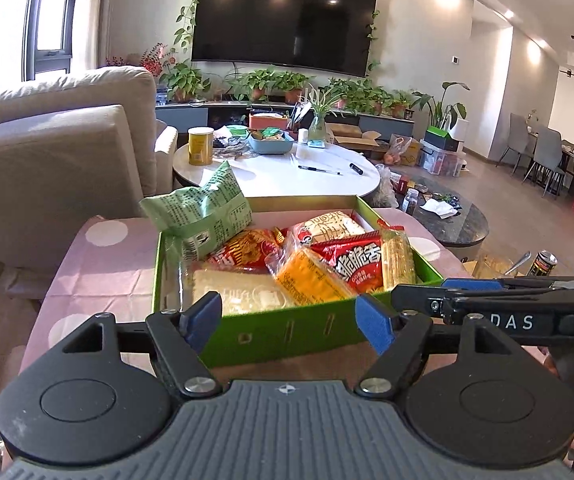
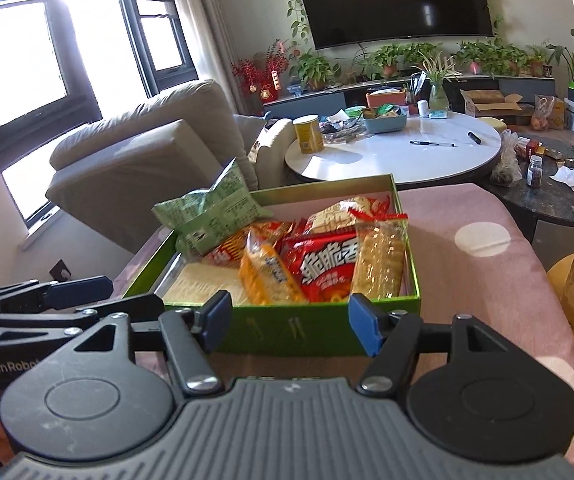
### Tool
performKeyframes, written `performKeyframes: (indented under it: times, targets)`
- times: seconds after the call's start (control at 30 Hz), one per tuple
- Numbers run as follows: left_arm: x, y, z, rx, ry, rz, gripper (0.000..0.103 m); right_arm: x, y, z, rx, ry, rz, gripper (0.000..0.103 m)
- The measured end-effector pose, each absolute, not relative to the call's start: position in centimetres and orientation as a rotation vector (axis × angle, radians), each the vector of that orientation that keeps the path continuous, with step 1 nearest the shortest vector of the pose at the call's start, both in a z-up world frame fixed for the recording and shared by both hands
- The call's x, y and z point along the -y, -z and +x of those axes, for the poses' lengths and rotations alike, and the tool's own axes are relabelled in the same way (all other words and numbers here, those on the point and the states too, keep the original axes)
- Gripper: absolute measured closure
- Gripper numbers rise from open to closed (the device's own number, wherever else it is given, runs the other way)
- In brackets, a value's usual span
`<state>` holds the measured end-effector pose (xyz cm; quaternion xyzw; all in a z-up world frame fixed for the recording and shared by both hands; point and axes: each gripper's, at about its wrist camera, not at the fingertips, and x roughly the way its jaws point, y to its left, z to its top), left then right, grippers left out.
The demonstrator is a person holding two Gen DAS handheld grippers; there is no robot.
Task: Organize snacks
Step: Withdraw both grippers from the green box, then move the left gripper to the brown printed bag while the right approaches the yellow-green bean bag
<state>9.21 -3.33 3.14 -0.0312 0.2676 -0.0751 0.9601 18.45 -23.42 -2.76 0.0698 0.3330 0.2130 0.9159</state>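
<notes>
So the green box (image 1: 271,332) sits on the pink table (image 1: 99,256), stuffed with snacks, green bag (image 1: 203,212) sticking out over the far left corner. Left tool (image 1: 289,318) and right tool (image 2: 289,320) both hang just short of the box's near wall, jaws apart, nothing in them.

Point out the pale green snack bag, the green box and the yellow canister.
pale green snack bag (image 1: 203,210), left wrist view, middle of its printed face.
green box (image 1: 283,334), left wrist view, near outer wall.
yellow canister (image 2: 309,134), right wrist view, side of its body.
</notes>
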Motion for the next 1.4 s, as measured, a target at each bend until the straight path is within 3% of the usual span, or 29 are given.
performKeyframes:
  times: [0.83,1.4]
  targets:
    - [-0.1,-1.1,-0.9,-0.627,0.155,0.017,0.026,21.9,3.3,12.2,-0.755,-0.534,0.043,0.038]
    - [1.4,2.7,-5.6,-0.727,0.316,0.254,0.02,19.4,7.0,8.4,-0.924,-0.688,-0.375,0.029]
